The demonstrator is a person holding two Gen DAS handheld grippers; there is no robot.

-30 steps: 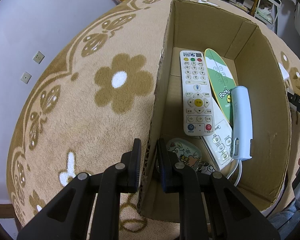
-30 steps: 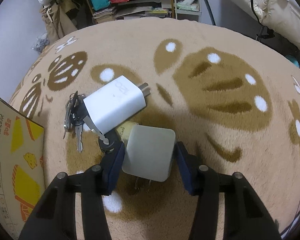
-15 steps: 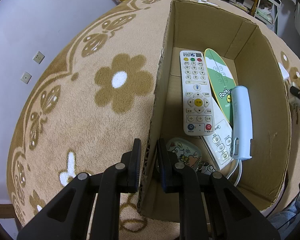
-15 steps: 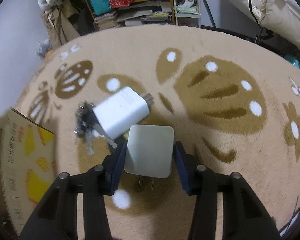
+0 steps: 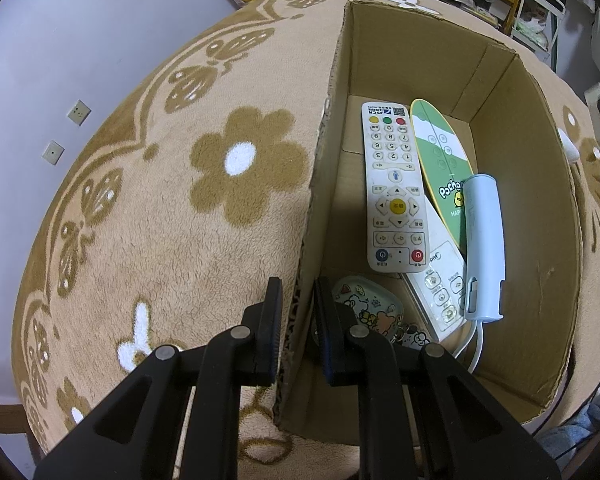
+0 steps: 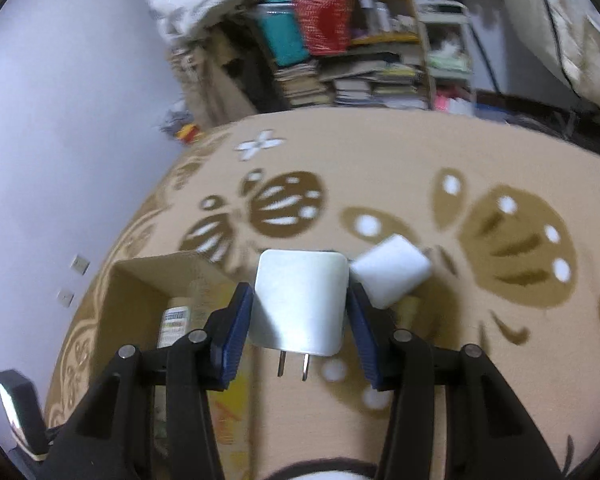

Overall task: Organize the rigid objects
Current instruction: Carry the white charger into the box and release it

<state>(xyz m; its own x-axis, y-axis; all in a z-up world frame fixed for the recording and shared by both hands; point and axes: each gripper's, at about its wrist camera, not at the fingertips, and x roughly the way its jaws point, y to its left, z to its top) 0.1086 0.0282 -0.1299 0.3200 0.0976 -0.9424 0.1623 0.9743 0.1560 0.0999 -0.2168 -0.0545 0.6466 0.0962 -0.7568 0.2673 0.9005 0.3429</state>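
My left gripper [image 5: 296, 320] is shut on the near left wall of an open cardboard box [image 5: 324, 184]. Inside the box lie a white remote [image 5: 394, 188], a green oval card [image 5: 440, 168], a second white remote [image 5: 440, 280], a pale blue device with a cable [image 5: 484, 240] and a cartoon-print dish [image 5: 364, 304]. My right gripper [image 6: 300, 320] is shut on a white plug charger [image 6: 300, 300], prongs pointing back, held in the air beside the box [image 6: 140, 300]. A second white charger [image 6: 392, 272] lies on the rug behind it.
The box stands on a beige rug [image 5: 160, 220] with brown flower and butterfly patterns. Cluttered shelves [image 6: 340, 40] with books and bins stand beyond the rug. A lilac wall [image 6: 60, 120] with sockets runs along the left.
My right gripper has lifted the white plug charger off the rug and swung left toward the box. The keys have dropped out of view. The left gripper has not moved.
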